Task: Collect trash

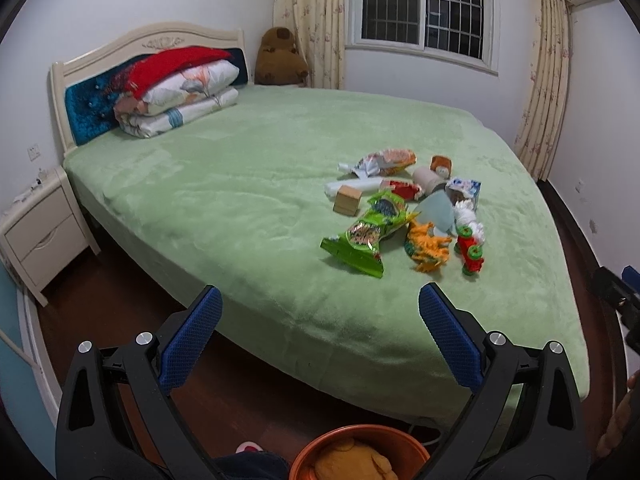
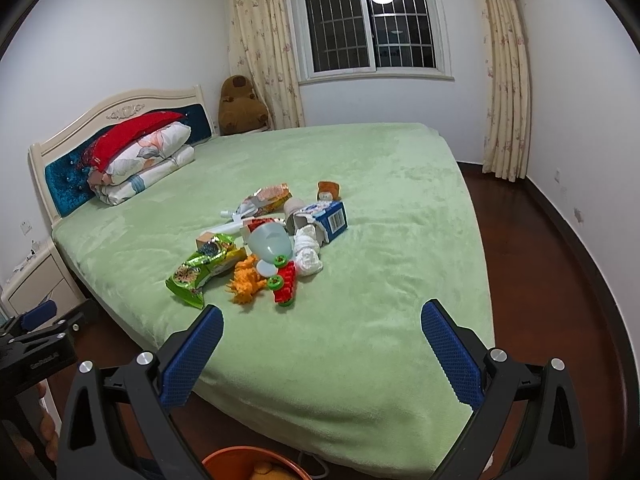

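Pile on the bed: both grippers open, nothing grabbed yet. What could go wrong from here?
1. Toys sit among the trash: the orange plush toy and red toy car touch the green snack bag, so a wide grasp may take a toy.
2. The orange bin already holds something yellow; its free room cannot be judged.

Folded quilts (image 1: 180,96) against headboard (image 1: 80,92), brown plush toy (image 2: 241,106) by curtain (image 2: 264,48)

A trash pile (image 2: 264,248) lies on the bed (image 2: 380,184), bedding (image 2: 136,164) stacked at its headboard (image 2: 60,148).
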### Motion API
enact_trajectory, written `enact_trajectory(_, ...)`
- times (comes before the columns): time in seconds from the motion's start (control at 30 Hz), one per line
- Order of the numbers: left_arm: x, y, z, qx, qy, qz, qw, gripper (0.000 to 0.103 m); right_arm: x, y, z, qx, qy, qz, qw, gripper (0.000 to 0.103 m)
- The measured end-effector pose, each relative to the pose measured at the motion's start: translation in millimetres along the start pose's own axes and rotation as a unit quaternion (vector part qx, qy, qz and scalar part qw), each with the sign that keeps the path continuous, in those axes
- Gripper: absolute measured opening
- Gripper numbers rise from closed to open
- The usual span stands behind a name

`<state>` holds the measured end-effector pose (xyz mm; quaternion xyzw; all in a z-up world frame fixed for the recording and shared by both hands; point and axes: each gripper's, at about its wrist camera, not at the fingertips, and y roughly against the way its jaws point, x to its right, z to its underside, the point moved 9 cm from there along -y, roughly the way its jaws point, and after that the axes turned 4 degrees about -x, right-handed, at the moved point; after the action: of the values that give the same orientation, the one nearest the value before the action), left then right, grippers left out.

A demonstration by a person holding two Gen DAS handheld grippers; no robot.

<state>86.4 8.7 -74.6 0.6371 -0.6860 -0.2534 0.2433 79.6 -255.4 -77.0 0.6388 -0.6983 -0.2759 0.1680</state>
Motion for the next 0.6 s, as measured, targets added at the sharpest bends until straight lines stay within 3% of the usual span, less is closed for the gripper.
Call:
enact_trajectory(0.1,2,-22,6,-0.012,-0.006,0.02,0.9997,0.096,-1,-8,6,-0.011,0.0,-0.004,1.0,0.098)
enact_trajectory(0.2,14,-54,5,-0.032,-0.022,0.079,0.9962,0.096,-1,-13,13,-0.022,0.0,-0.008,1.0,0.098)
enact_trajectory(0.27,22,-74,-3,-0.039,-0.043,0.094,0.9939,0.096,-1,-16,17,-0.028,-0.001,-0.011,1.0,0.098)
enact_trajectory(0.4,36,-115,-30,-0.055,-0.082,0.097,0.9903,0.096,2,-20,23,-0.037,-0.007,-0.017,0.999,0.098)
enact_trajectory(0.6,48,-179,-51,-0.113,-0.118,0.067,0.9843,0.096,9,-28,28,-0.049,-0.017,-0.018,0.998,0.098)
